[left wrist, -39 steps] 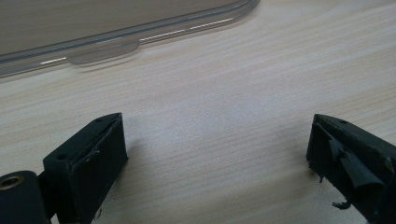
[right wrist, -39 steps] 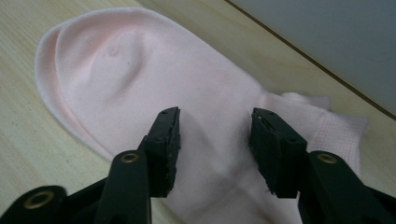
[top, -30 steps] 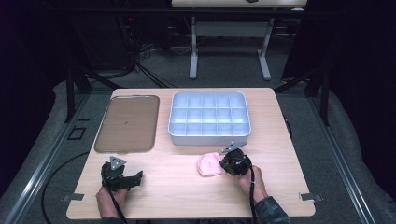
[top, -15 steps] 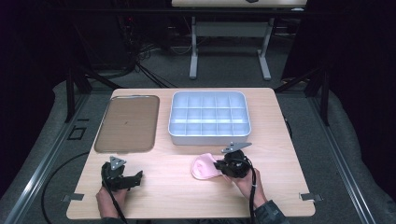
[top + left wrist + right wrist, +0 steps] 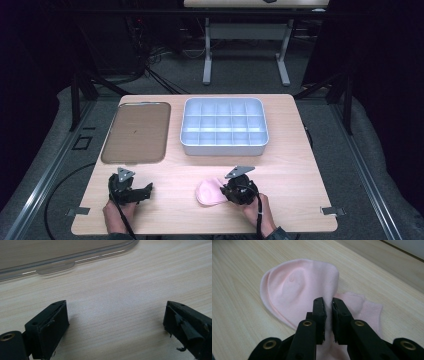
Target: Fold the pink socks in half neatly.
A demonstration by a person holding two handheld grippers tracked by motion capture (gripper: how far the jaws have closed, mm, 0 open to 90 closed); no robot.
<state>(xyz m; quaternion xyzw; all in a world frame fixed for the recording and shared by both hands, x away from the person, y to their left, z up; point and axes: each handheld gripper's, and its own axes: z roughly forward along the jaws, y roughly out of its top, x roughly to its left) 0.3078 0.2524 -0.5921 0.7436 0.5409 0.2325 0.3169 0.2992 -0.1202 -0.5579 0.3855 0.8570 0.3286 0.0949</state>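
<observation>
A pink sock [image 5: 210, 192] [image 5: 297, 290] lies on the wooden table near its front edge, folded over on itself. My right gripper [image 5: 231, 191] [image 5: 328, 303] is shut on a pinch of its fabric, the jaws nearly together with cloth between them. My left gripper [image 5: 145, 190] [image 5: 116, 322] rests low over bare wood at the front left, jaws wide apart and nothing between them. A person's hands hold both grippers from the table's front edge.
A brown tray [image 5: 135, 131] [image 5: 57, 258] lies at the back left, its rim just ahead of the left gripper. A pale blue bin [image 5: 224, 145] divided into several compartments stands at the back centre. Bare table [image 5: 295, 170] stretches to the right.
My right gripper has dragged the pink sock leftward and toward the front edge. The left gripper has stayed put.
</observation>
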